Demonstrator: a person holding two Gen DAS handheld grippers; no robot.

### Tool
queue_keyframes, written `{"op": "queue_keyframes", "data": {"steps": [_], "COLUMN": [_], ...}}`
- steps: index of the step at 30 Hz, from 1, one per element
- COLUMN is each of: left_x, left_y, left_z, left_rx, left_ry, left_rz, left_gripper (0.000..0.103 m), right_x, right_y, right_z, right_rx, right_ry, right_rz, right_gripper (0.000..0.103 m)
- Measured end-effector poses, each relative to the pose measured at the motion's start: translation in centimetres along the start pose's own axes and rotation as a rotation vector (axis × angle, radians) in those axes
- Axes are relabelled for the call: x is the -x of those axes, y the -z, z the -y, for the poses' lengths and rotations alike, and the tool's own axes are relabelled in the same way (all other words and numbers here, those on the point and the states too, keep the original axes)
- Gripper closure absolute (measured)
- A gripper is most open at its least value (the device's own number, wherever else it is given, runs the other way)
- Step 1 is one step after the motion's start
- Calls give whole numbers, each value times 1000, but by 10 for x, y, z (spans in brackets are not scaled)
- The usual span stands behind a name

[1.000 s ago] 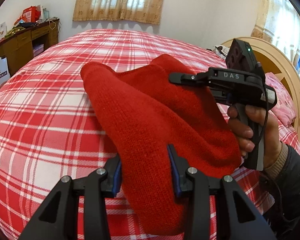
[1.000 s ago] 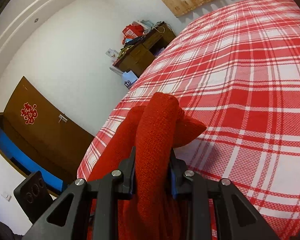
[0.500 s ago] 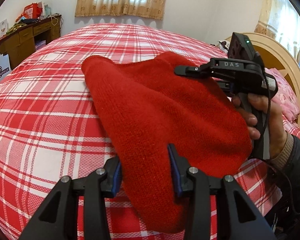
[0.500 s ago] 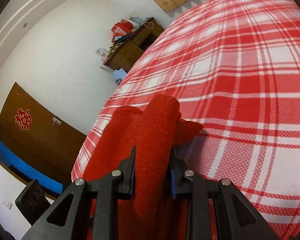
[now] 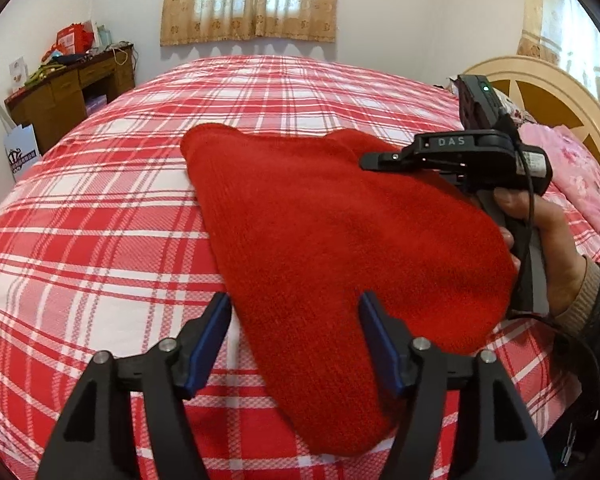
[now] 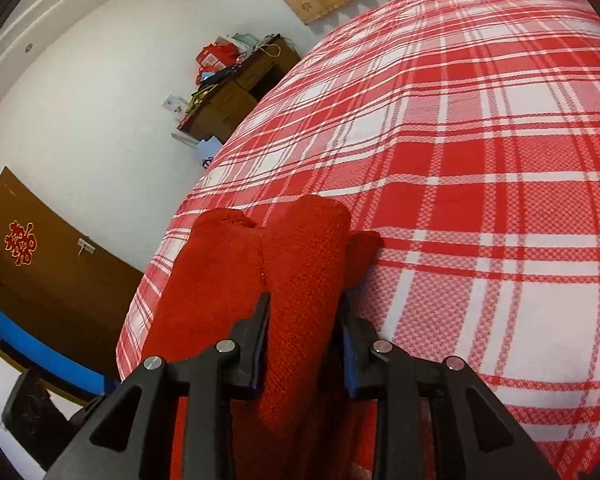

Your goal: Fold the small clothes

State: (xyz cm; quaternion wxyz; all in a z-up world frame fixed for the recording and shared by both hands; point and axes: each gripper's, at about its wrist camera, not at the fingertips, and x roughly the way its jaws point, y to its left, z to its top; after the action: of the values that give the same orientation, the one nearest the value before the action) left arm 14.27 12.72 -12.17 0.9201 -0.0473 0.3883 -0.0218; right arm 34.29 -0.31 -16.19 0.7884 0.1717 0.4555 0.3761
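Left wrist view: left tongs just opening, apart around red knit garment; right tongs at 3 o'clock stay clamped on it. Risk: fold slumping, unsupported.

White walls enclose a bed with a red plaid cover. Curtained windows glow at top centre; a cluttered wooden desk stands upper left, a cream headboard at right.

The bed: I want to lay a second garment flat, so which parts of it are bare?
The plaid bedspread is bare left of the red knit garment, toward the wooden desk, and beyond it up to the curtained wall. It is crowded on the right: the right gripper, the hand and pink bedding.
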Motion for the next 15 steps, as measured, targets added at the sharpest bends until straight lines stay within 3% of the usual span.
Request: {"op": "queue_keyframes", "data": {"steps": [5,8,11,15], "left_x": [10,13,14,3], "left_y": [-6,-11,-18,-26], "left_z": [-1,-6,-13,-25], "left_rx": [-13,0,25,55], "left_ry": [-33,-40,-66,-99], "left_rz": [31,53,96,122], "left_gripper": [24,23,10,9], "right_x": [25,52,78,80], "right_y": [-1,-1,4,23], "right_z": [-5,-14,-34,-57], "right_rx": [8,25,78,164], "right_ry": [39,68,27,-58], "right_rz": [62,135,181,111], "right_gripper": [70,60,58,57]}}
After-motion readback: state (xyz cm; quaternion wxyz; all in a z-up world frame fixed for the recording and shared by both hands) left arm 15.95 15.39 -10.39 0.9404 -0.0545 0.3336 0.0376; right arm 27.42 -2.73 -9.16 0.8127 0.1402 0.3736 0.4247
